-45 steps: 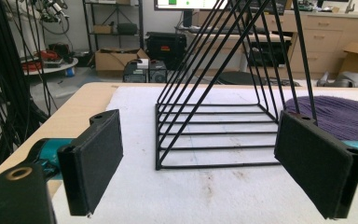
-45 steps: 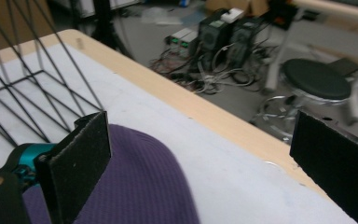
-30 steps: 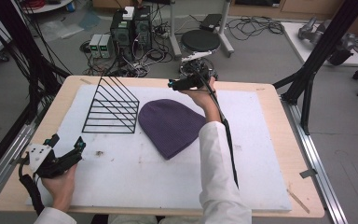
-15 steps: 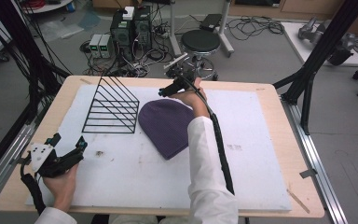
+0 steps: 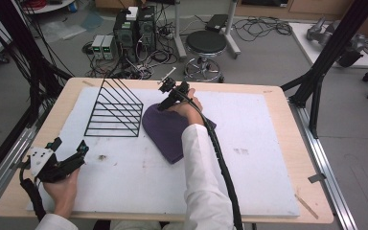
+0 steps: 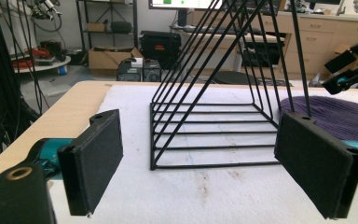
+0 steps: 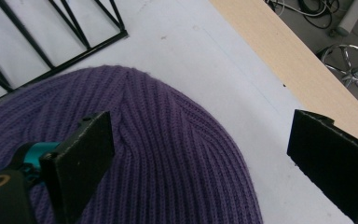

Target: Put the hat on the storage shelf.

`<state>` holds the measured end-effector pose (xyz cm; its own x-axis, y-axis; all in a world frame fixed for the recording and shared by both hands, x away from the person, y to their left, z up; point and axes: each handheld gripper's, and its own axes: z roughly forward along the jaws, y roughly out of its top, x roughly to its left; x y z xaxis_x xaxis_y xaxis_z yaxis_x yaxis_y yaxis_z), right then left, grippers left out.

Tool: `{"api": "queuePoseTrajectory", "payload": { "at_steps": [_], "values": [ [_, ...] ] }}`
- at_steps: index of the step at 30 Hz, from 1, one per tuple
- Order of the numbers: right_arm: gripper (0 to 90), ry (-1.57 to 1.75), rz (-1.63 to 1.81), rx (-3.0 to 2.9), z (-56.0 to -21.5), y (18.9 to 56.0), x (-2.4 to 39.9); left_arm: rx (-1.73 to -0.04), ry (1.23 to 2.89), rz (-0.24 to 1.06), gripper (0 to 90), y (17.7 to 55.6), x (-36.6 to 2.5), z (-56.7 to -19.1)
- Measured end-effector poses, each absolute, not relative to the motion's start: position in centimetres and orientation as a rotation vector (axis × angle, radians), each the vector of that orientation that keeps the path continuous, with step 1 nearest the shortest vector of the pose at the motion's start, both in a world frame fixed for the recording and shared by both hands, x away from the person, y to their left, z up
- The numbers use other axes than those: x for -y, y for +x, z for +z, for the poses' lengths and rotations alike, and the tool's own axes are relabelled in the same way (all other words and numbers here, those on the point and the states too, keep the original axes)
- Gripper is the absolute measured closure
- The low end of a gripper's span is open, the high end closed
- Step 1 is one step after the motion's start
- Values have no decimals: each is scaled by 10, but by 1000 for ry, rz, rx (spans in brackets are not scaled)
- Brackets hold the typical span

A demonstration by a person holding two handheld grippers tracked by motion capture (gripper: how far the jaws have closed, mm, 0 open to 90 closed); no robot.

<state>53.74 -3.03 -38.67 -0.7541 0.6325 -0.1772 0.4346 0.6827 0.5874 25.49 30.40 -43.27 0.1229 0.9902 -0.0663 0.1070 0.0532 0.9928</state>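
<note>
A purple knit beanie (image 5: 165, 136) lies flat mid-table on the white mat (image 5: 258, 143). My right gripper (image 5: 166, 97) hovers open over the beanie's far edge; in the right gripper view its gripper (image 7: 205, 168) has one pad over the beanie (image 7: 168, 154) and the other over bare mat. A black wire rack (image 5: 115, 108) stands to the left of the beanie. My left gripper (image 5: 69, 147) rests open near the front left corner. In the left gripper view, the wide open gripper (image 6: 200, 163) faces the rack (image 6: 214, 107), with the beanie (image 6: 340, 116) at right.
The mat covers most of the wooden table (image 5: 287, 100); the wooden edge (image 7: 284, 56) runs close behind the beanie. A stool (image 5: 206, 45) and computer boxes (image 5: 134, 26) stand on the floor beyond the far edge. Black frame posts (image 5: 326, 62) flank the table.
My right gripper has swung left and come lower, from beyond the beanie's far right edge to just above its far edge. The left gripper has stayed put.
</note>
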Motion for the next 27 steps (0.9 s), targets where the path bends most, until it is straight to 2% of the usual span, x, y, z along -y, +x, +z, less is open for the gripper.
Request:
{"api": "queuePoseTrajectory", "payload": {
  "at_steps": [13, 27],
  "values": [
    [66, 780, 549, -2627, -418, 545, 31, -1208, 1310, 1012, 155, 257, -301, -434],
    [68, 982, 729, -2686, -431, 558, 48, -1203, 1314, 989, 156, 258, -299, -434]
  ]
}}
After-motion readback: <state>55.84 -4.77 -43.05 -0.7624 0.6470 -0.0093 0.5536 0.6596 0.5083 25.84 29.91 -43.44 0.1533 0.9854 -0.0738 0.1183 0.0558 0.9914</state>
